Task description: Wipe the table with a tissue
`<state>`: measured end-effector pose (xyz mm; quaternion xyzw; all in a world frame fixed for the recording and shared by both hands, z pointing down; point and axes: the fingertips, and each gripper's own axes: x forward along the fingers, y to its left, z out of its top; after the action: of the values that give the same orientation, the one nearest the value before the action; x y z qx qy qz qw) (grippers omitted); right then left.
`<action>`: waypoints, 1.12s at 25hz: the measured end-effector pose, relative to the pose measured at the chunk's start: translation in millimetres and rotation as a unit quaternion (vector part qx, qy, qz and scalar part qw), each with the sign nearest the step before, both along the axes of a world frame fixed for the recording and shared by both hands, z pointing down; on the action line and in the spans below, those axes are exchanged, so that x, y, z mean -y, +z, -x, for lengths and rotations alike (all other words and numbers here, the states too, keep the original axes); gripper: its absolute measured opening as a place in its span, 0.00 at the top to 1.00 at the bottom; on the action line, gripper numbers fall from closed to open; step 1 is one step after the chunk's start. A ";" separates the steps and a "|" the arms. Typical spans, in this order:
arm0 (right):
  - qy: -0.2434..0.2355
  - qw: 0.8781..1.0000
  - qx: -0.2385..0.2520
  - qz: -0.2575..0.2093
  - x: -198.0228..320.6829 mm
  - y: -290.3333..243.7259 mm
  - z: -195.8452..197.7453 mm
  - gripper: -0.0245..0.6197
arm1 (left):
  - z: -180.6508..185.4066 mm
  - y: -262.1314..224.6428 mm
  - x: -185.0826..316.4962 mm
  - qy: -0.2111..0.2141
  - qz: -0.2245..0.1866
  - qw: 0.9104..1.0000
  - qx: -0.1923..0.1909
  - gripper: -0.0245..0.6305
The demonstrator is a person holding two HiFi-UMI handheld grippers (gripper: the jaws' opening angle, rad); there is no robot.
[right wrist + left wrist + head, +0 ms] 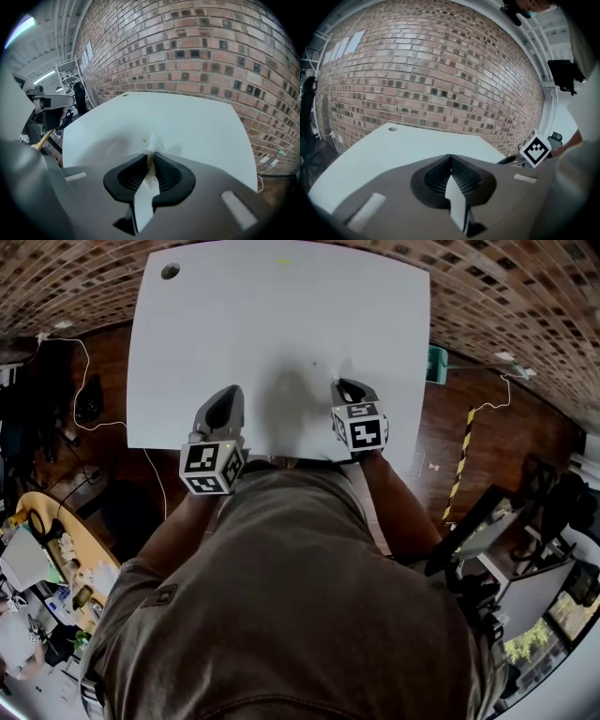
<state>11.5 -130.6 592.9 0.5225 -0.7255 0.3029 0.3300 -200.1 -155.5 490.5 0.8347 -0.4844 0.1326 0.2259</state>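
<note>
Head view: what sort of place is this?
Probably a workshop or lab in an industrial building: bare red-brown brick wall, plain white table, a cluttered wooden workbench and loose white cables on the dark floor.

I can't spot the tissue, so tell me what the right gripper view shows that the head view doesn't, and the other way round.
Only the right gripper view shows the tissue. It is pinched between the shut fingers of the right gripper, with a tuft poking out ahead of them. Only the head view shows the left gripper alongside at the table's near edge, and the person's torso below. Both show the white table and the brick wall beyond it.
</note>
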 end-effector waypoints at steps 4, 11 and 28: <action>0.003 1.000 -0.003 -0.008 13.8 -2.2 -2.2 0.87 | 5.5 2.7 4.8 -0.007 0.003 1.000 0.000 0.96; 0.014 1.000 -0.009 -0.008 31.1 -1.5 -5.0 0.87 | 19.9 5.5 11.9 -0.017 0.010 1.000 0.000 0.96; 0.020 0.999 -0.018 0.020 37.2 18.3 3.6 0.87 | 38.0 19.9 18.6 -0.019 0.031 0.999 0.001 0.96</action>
<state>7.9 -167.8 611.2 0.5354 -0.7028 0.3141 0.3474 -238.1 -174.1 510.4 0.8177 -0.4964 0.1441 0.2534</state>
